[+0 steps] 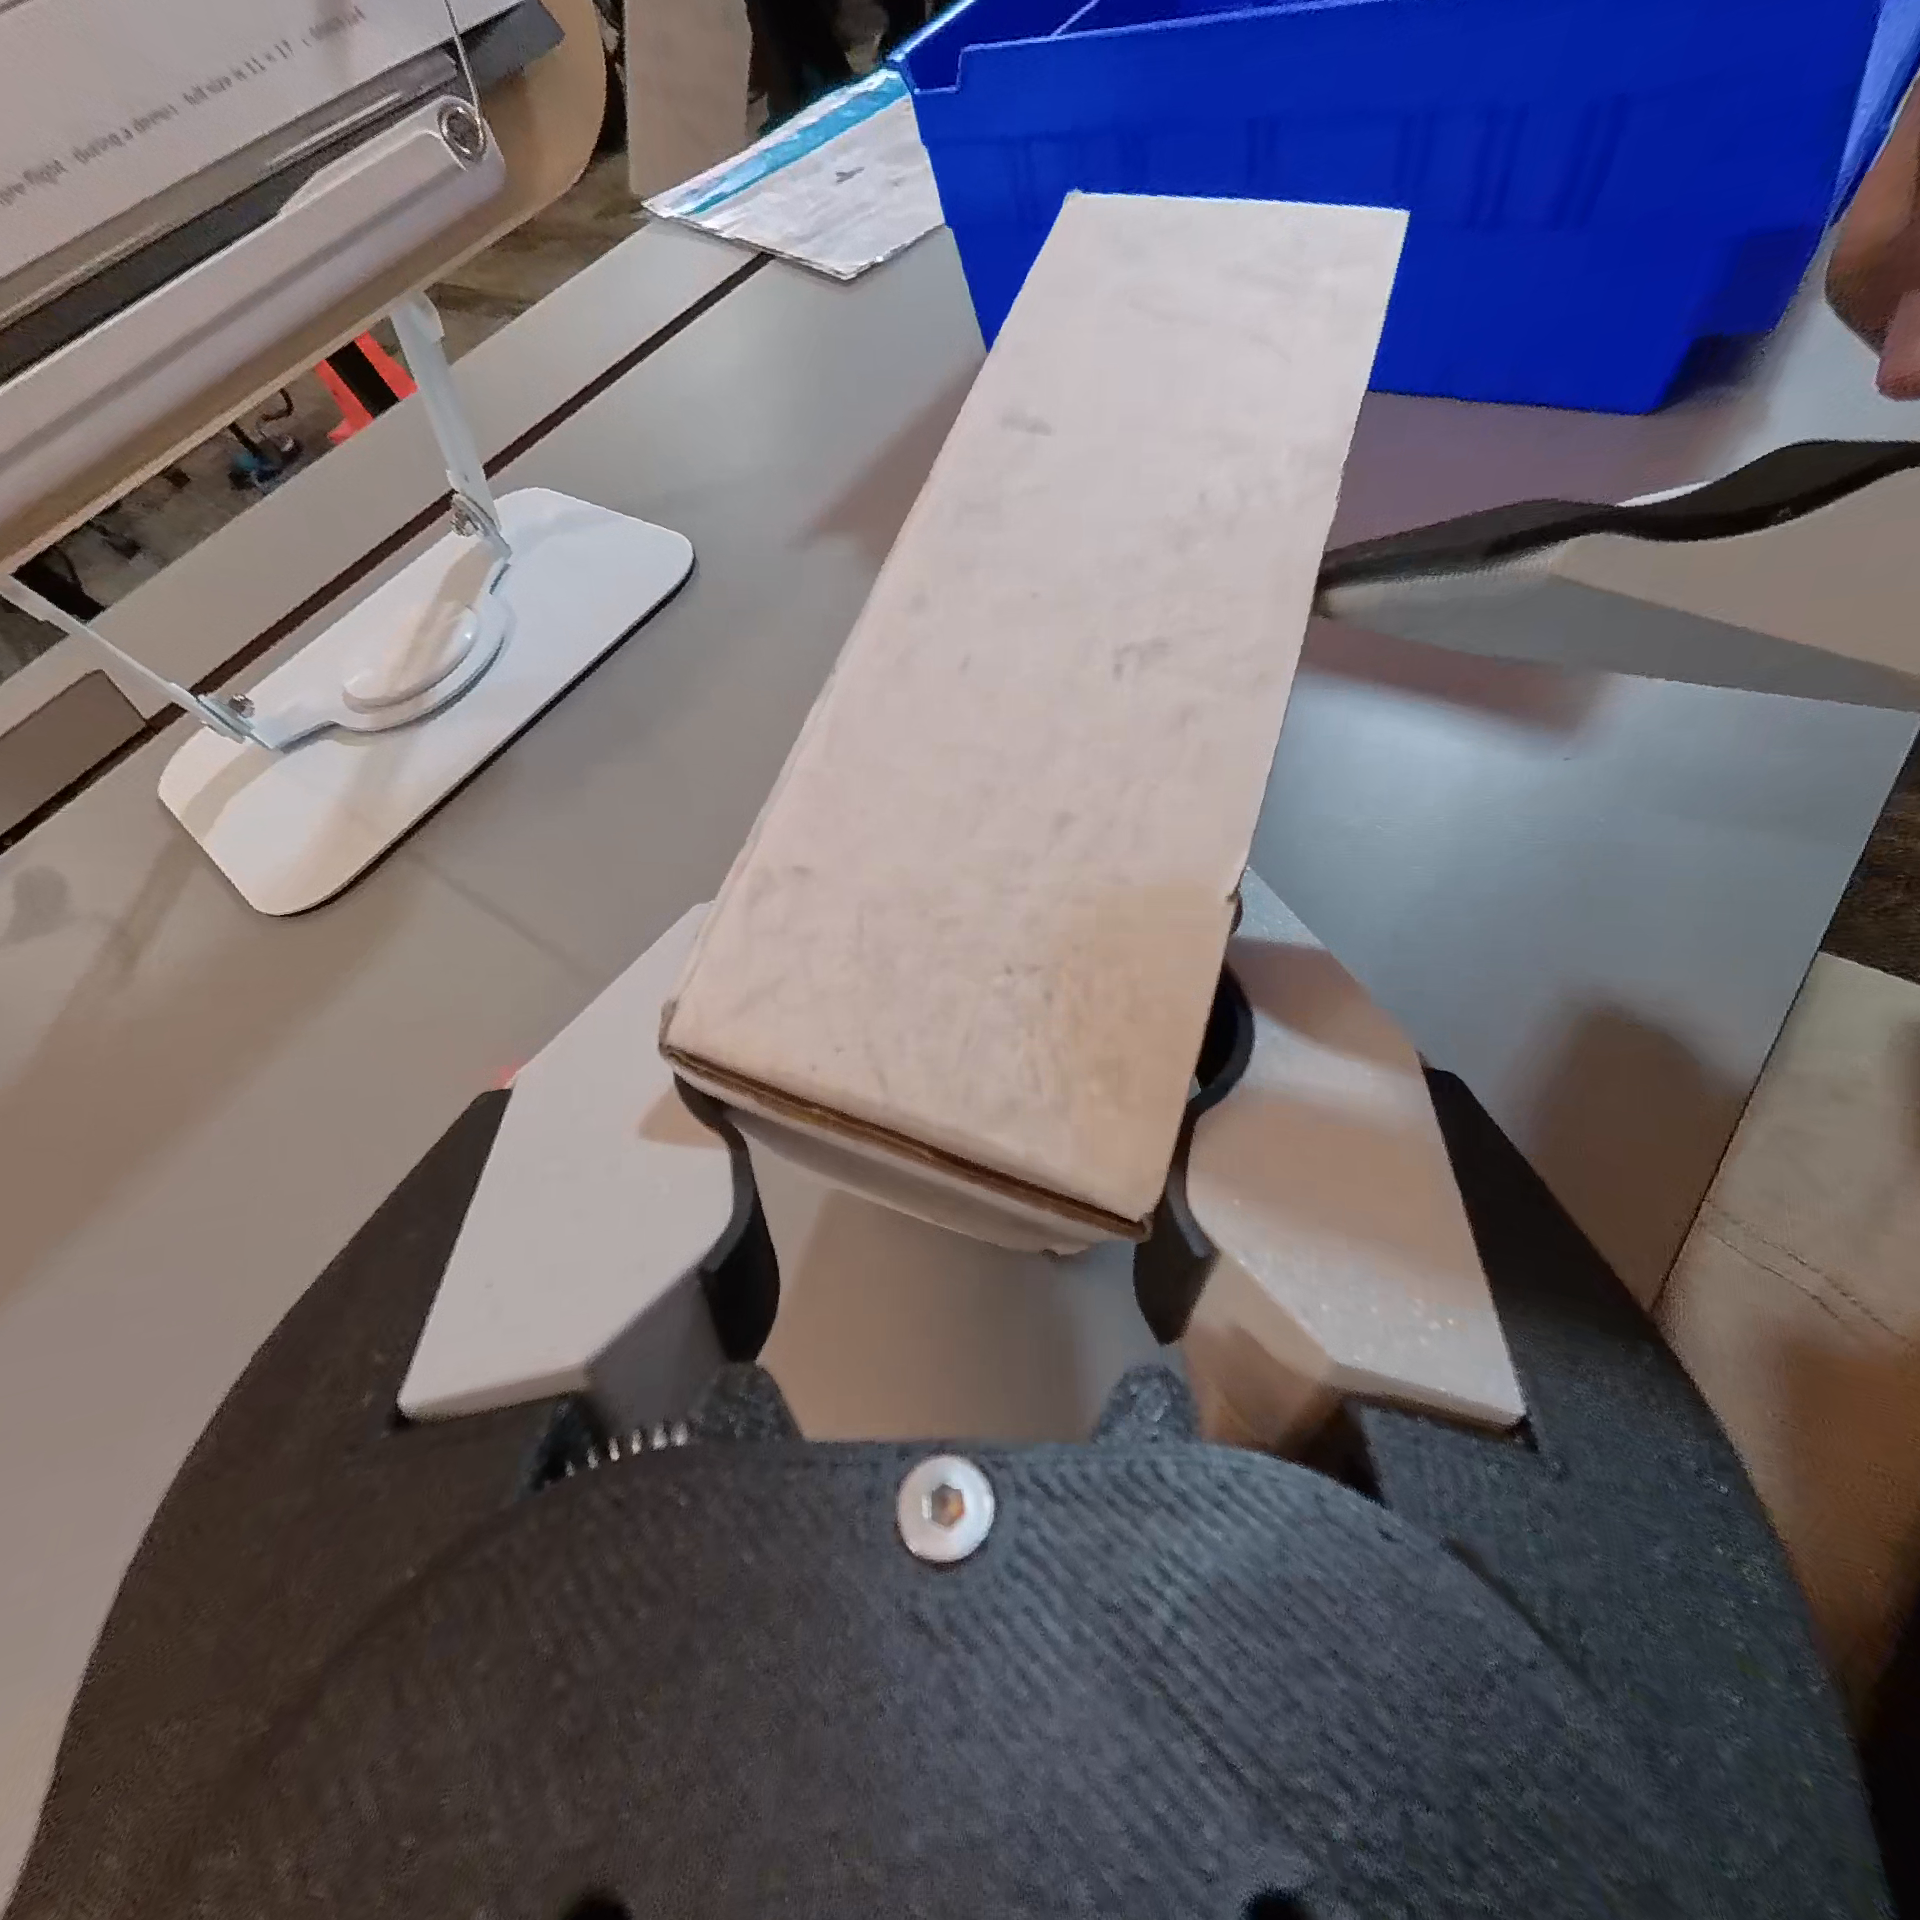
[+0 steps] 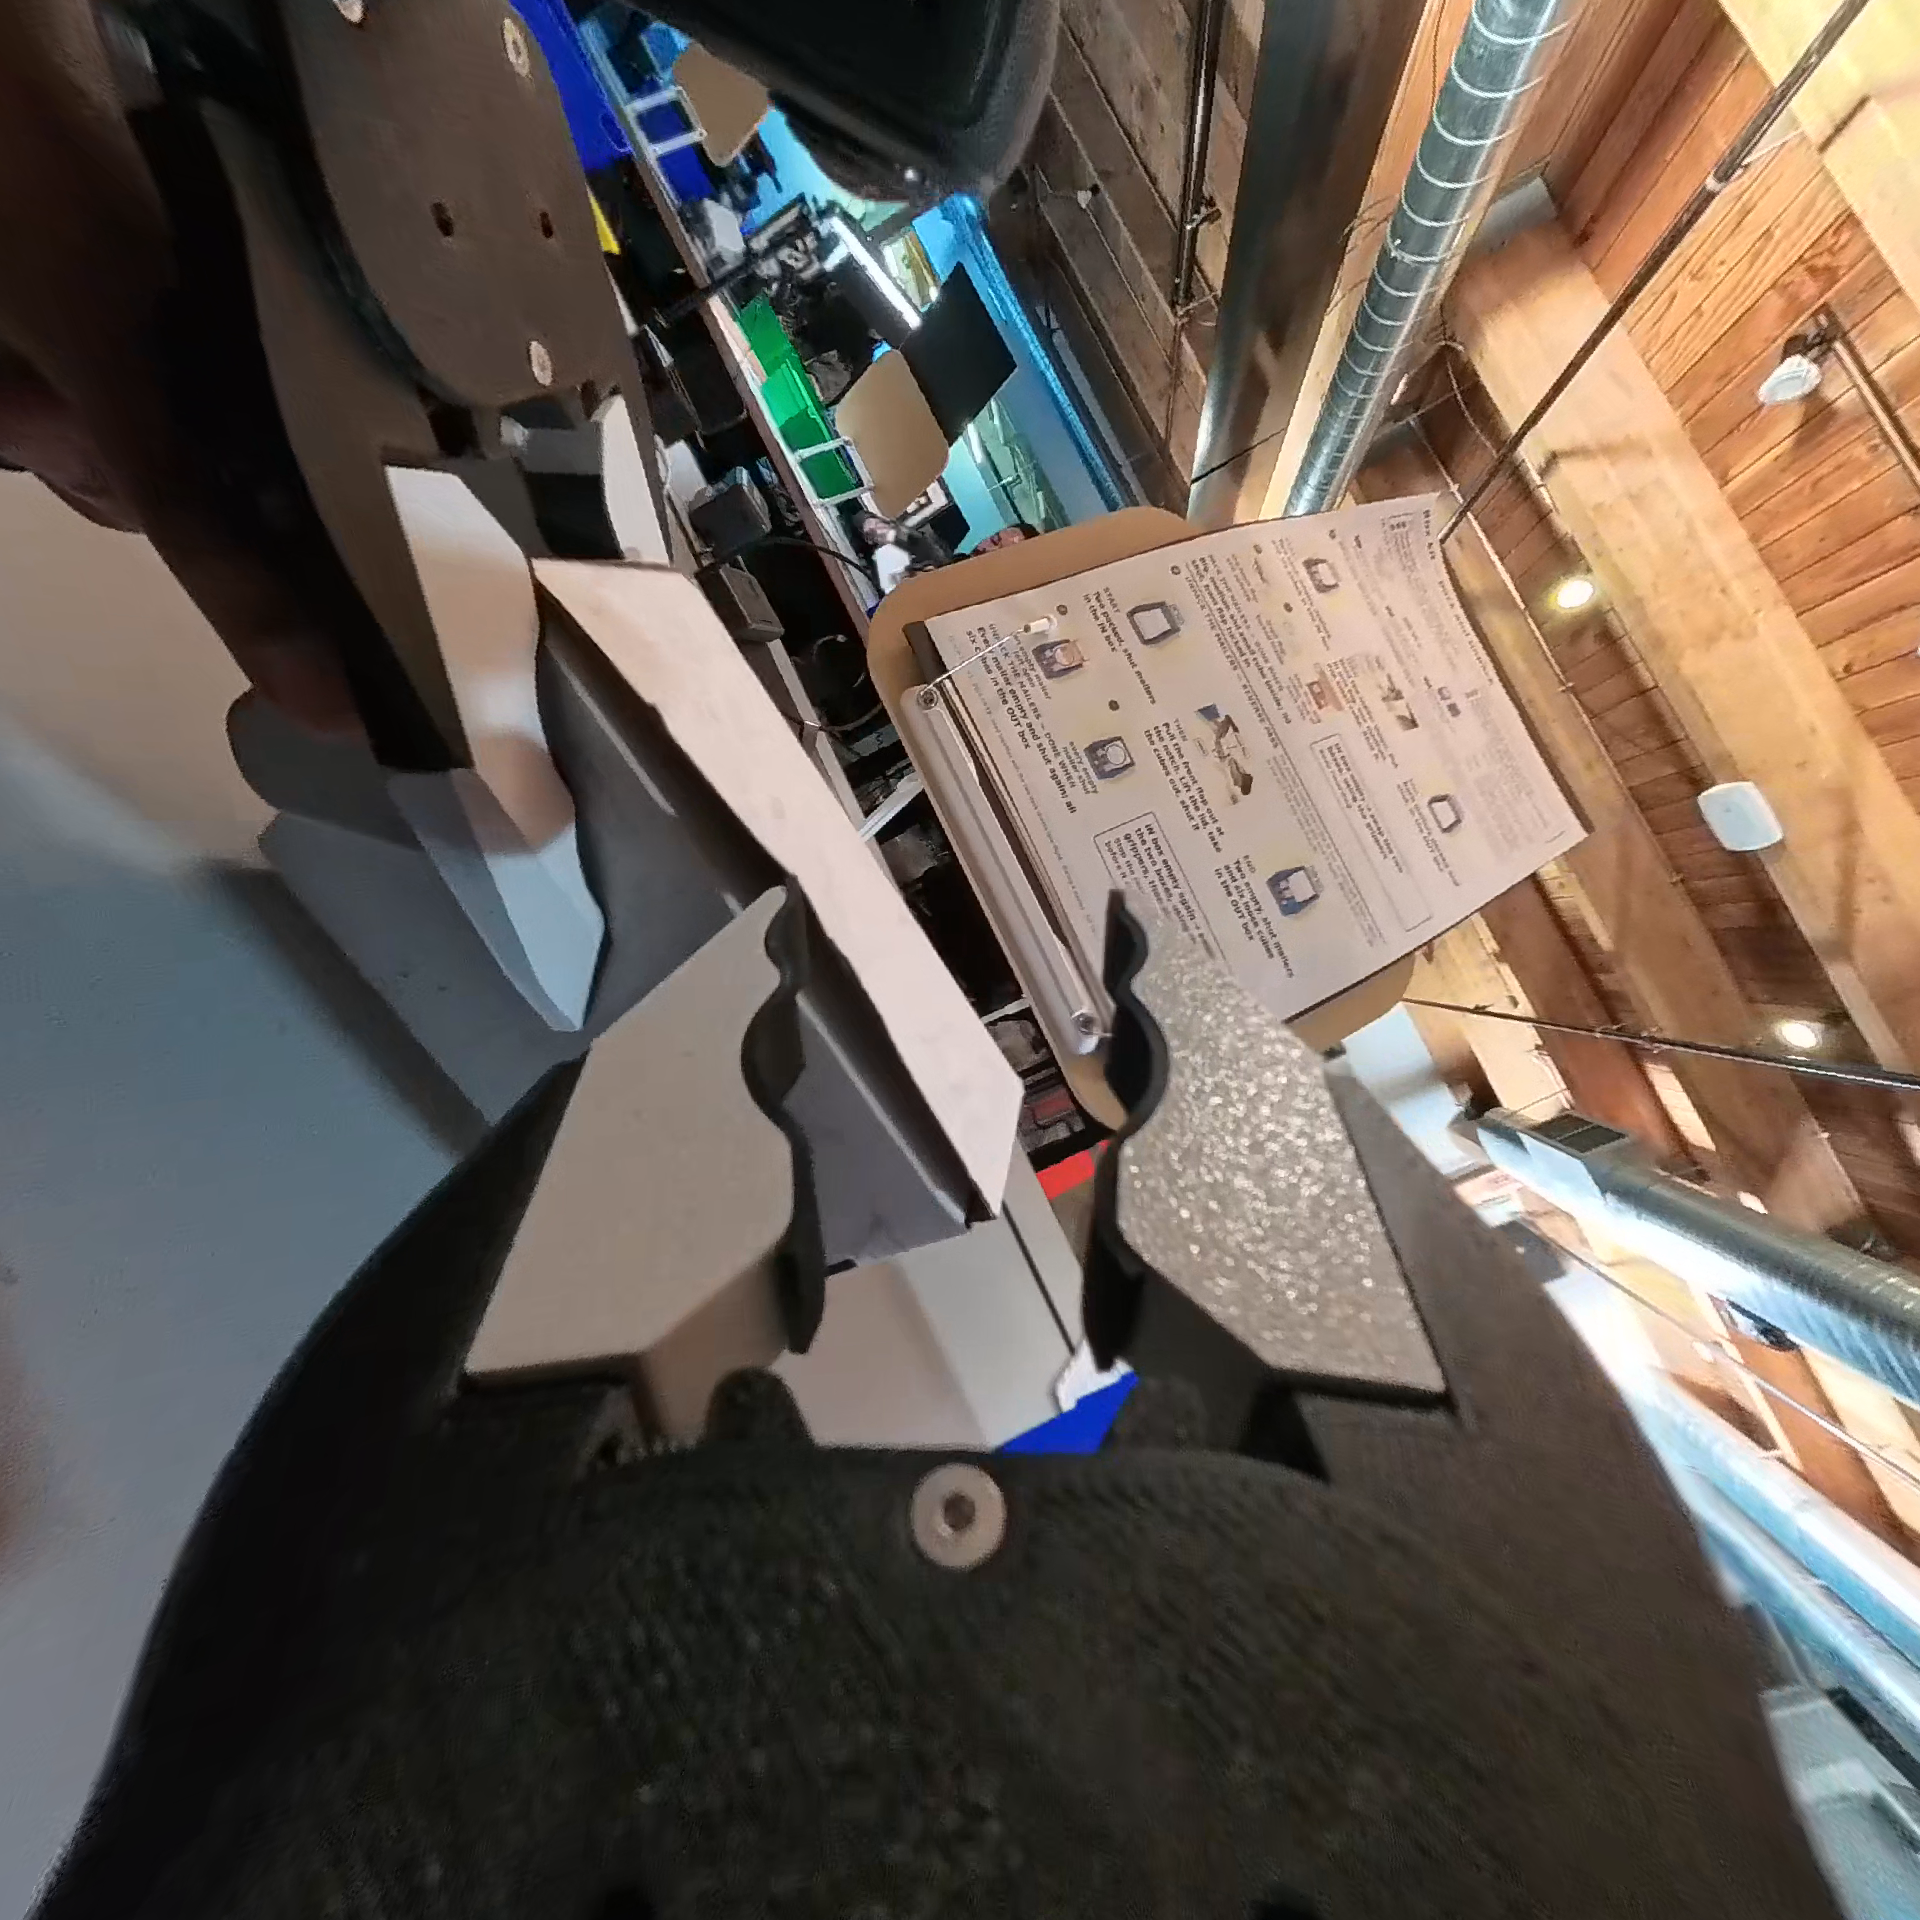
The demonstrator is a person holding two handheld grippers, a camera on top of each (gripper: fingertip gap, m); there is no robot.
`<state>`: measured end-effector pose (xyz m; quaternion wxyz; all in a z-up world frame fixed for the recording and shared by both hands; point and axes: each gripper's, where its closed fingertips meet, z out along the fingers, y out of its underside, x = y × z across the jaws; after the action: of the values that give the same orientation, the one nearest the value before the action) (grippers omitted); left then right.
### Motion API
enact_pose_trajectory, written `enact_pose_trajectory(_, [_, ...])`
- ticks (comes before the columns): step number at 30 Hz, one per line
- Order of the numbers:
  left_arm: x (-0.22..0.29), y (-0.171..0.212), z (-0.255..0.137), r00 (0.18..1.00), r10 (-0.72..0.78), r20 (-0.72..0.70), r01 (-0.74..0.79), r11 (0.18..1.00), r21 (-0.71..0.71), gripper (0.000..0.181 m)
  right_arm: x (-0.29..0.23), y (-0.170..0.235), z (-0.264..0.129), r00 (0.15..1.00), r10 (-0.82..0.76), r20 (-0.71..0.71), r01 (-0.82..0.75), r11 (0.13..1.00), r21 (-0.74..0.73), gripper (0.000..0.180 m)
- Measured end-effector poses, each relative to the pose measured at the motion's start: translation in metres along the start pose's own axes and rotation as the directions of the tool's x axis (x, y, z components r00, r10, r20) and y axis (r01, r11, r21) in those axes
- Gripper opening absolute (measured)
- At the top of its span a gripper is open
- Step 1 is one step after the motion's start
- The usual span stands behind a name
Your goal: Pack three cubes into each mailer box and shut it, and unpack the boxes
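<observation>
The left gripper (image 1: 935,1174) pinches the near end of the white mailer box (image 1: 1039,675), which is lifted off the grey table (image 1: 520,987) and points toward the blue bin (image 1: 1455,208). Bare table lies on both sides of the box. The right gripper (image 2: 951,1143) is spread wide, one finger (image 2: 779,1049) against the box's far end.

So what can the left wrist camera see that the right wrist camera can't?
Only the left wrist view shows the blue bin's whole front wall and the white stand base on the table. Only the right wrist view shows the instruction sheet, the wooden ceiling and the open right gripper. Both show the closed mailer box clamped in the left gripper.
</observation>
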<state>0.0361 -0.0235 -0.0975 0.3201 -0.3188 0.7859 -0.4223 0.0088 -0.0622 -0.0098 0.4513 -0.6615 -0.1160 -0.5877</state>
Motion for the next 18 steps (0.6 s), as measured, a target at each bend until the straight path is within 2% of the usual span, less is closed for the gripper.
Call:
enact_pose_trajectory(2, [-0.001,0.002,0.000,1.000,0.004,0.004,-0.004,1.000,-0.003,0.088,-0.007,0.001,0.001,0.999,-0.019,0.036,0.018,1.000,0.003,0.055])
enact_pose_trajectory(6, [-0.001,0.008,0.003,1.000,0.011,-0.004,-0.011,1.000,-0.018,0.088,-0.019,0.001,0.000,0.982,-0.183,0.046,0.182,0.983,0.032,0.049])
enact_pose_trajectory(12, [-0.001,0.007,0.003,1.000,0.020,0.009,-0.020,1.000,-0.013,0.088,-0.019,0.004,-0.001,0.984,-0.165,0.069,0.164,0.986,0.024,0.050])
enact_pose_trajectory(18, [0.000,0.007,0.002,0.999,0.046,0.019,-0.046,0.999,-0.012,0.088,-0.023,0.004,0.000,0.948,-0.311,0.061,0.311,0.950,0.003,0.042])
